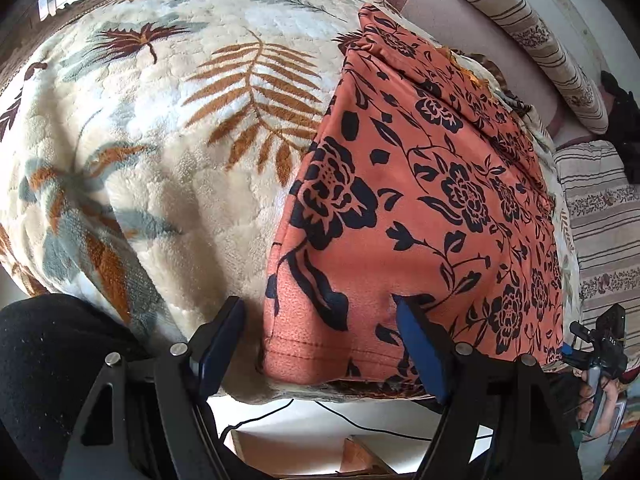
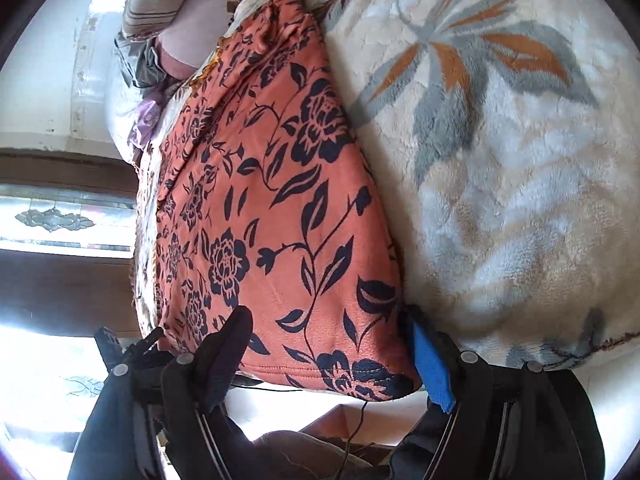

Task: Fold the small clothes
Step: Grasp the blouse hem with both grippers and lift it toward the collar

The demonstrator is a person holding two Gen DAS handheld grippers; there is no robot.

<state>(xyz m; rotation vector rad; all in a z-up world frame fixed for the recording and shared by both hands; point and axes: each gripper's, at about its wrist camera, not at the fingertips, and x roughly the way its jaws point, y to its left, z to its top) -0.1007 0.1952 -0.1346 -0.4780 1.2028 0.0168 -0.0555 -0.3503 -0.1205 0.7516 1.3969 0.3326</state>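
Left wrist view: the orange garment [image 1: 424, 208], printed with black flowers and vines, lies flat on a cream fleece blanket [image 1: 160, 140] patterned with rust and grey-blue leaves, filling the frame from about 1 o'clock down to 5 o'clock. Its stitched hem sits at the blanket's near edge, toward 6 o'clock. The left gripper [image 1: 320, 344] has its fingers spread wide over the hem's left corner: the left finger rests on bare blanket just beside the cloth, the blue-padded right finger lies over the fabric, and nothing is pinched. At 4 o'clock the right gripper [image 1: 600, 356] shows small at the garment's far corner. Striped, flower-banded cushions [image 1: 532, 32] lie from 1 to 3 o'clock. In the right wrist view the garment [image 2: 272, 200] runs from 11 o'clock to 6 o'clock, with the blanket [image 2: 500, 160] at 3 o'clock. The right gripper [image 2: 332, 356] is also spread wide, straddling the hem corner, its dark finger over the cloth and its blue pad [image 2: 434, 372] at the cloth's right edge; whether the pad touches the cloth cannot be told.
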